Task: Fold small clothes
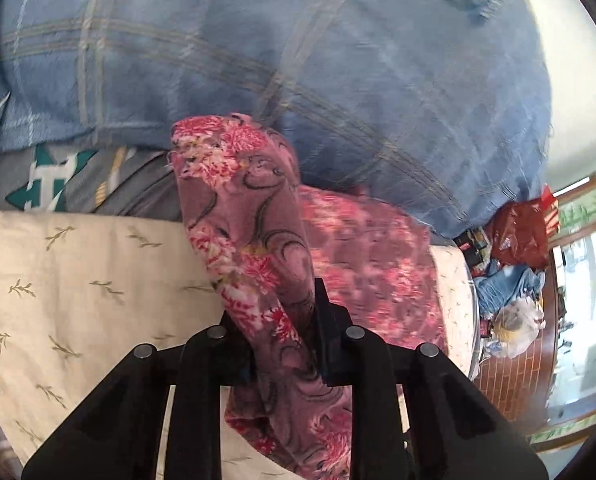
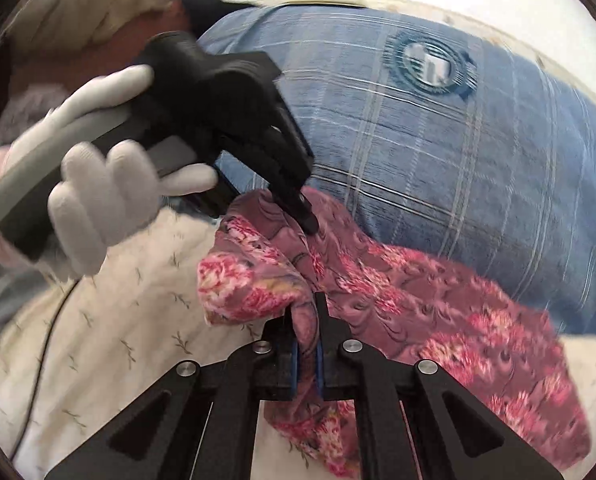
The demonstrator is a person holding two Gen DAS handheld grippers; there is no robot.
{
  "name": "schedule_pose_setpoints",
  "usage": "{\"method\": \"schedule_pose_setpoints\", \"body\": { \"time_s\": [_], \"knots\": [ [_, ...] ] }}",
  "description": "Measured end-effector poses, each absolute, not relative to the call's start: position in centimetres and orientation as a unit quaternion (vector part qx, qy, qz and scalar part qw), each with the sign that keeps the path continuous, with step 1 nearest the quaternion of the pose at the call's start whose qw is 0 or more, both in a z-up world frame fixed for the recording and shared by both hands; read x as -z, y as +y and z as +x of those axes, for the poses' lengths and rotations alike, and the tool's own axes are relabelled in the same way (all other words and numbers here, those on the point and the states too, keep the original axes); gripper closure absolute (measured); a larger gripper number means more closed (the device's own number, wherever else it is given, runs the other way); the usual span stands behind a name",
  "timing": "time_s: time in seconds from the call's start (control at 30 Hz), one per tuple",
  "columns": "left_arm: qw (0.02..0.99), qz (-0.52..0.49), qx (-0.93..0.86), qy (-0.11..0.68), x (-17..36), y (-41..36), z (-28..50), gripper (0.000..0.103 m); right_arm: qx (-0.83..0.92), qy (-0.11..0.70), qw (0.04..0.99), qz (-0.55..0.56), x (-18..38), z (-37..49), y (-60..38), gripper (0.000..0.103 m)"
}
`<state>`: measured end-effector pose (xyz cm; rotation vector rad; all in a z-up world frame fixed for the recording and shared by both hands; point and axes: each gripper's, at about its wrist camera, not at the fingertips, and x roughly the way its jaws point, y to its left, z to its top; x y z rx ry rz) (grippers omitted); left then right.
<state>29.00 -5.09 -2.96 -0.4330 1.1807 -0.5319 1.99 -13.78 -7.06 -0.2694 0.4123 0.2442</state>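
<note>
A pink and purple floral garment (image 1: 238,208) lies on a cream sheet and is lifted at one edge. In the left wrist view my left gripper (image 1: 278,308) is shut on a bunched fold of it, which stands up between the fingers. In the right wrist view my right gripper (image 2: 305,320) is shut on another fold of the same garment (image 2: 437,292), with the blue pads pressing the cloth. The left gripper (image 2: 307,222) also shows there, held by a white-gloved hand (image 2: 98,208), its tips pinching the cloth just beyond my right one.
A big blue plaid pillow (image 1: 337,80) lies right behind the garment. The cream sheet (image 1: 58,280) has a leaf-sprig print. A grey cloth with a teal pattern (image 1: 58,184) sits at the left. Bags and clutter (image 1: 513,280) lie on the floor at the right.
</note>
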Motion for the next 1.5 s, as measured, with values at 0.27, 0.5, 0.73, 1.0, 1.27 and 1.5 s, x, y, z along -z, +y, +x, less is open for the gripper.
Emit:
{"method": "schedule_pose_setpoints", "body": {
  "time_s": [0.27,0.5,0.73,1.0,1.27,1.5],
  "knots": [
    [0.788,-0.159,0.29,0.519,-2.1,-12.3,27.3,0.086,-0.11,0.203,0.973,0.007,4.2,-0.3,-21.7,0.098],
    [0.786,-0.119,0.308,0.523,-3.8,-21.7,26.9,0.094,-0.075,0.196,0.965,0.158,4.6,-2.0,-31.3,0.098],
    [0.771,-0.061,0.303,0.557,-0.6,-31.3,27.5,0.102,-0.072,0.191,0.932,0.3,6.7,-2.1,-38.1,0.098],
    [0.788,-0.017,0.267,0.555,-0.9,-31.9,28.1,0.096,-0.031,0.239,0.859,0.452,10.8,-0.7,-44.7,0.094],
    [0.792,0.036,0.205,0.574,-2.1,-29.0,30.2,0.044,-0.083,0.225,0.869,0.432,9.1,0.7,-42.0,0.037],
    [0.752,0.116,0.151,0.63,2.5,-32.8,30.2,0.044,-0.103,0.263,0.882,0.378,9.8,2.9,-39.3,0.037]
  ]
}}
